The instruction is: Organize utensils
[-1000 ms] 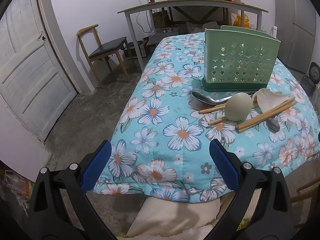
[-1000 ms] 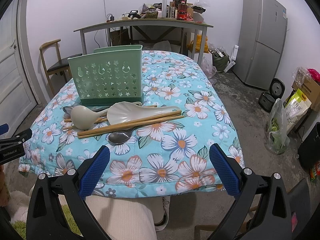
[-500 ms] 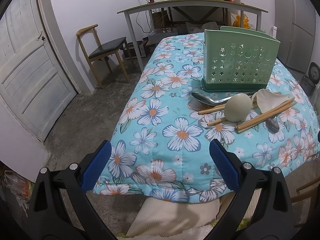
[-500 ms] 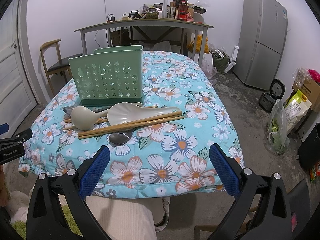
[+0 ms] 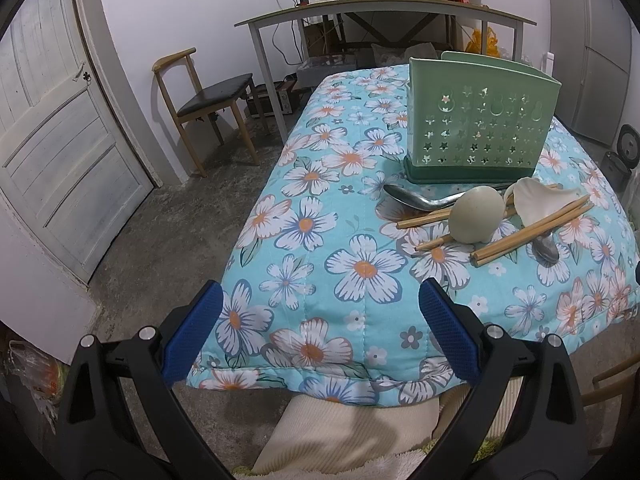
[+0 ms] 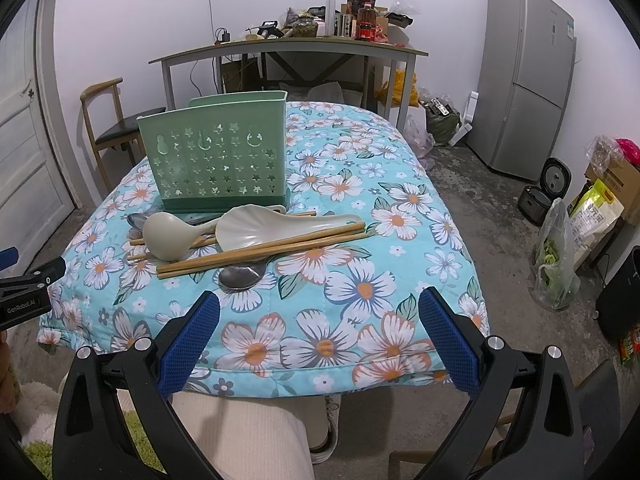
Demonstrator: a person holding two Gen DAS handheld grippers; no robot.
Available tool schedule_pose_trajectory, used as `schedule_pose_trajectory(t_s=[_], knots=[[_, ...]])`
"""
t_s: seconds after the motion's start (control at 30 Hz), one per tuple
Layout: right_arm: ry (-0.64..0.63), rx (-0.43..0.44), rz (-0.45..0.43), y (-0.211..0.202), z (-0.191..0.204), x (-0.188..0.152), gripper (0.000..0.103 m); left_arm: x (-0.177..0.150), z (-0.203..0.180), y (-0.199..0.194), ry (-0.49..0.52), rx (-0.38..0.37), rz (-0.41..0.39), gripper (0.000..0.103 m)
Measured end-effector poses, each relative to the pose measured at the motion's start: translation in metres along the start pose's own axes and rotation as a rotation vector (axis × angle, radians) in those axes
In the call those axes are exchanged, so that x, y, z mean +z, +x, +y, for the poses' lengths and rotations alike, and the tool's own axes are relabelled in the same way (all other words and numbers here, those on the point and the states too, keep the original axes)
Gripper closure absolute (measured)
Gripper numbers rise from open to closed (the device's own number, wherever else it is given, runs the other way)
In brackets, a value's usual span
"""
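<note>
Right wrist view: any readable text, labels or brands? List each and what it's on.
"GenRobot.AI": white print on the black body of the left gripper, at the left edge of the view.
Yellow bag on the floor at right: large printed characters, too distorted to read.
Fridge: small label on the upper door, too small to read.
Bottles on the back table: labels blurred.
Green utensil holder: cut-out stars and shapes only, no text.

Both grippers are showing black frames with silver screws. The left gripper (image 5: 320,328) and right gripper (image 6: 318,330) are wearing textured blue pads (image 6: 188,338). The person is wearing cream ribbed trousers (image 6: 244,436).
</note>
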State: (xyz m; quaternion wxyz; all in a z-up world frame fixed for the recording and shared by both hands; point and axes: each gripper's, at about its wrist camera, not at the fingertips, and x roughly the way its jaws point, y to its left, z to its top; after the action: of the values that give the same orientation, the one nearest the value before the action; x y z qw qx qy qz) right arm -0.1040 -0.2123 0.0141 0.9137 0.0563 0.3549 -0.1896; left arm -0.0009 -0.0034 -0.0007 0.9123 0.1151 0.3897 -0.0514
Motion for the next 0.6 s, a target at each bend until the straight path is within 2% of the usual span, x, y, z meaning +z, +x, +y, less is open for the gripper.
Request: schedule_pose_trajectory(t_s=[0.6], knots=[[0.001, 0.0, 0.001, 0.0008, -0.0033, -0.0014, 0.006, 0.0003, -0.0014, 0.0005, 0.001, 0.0, 0.003, 0.008]])
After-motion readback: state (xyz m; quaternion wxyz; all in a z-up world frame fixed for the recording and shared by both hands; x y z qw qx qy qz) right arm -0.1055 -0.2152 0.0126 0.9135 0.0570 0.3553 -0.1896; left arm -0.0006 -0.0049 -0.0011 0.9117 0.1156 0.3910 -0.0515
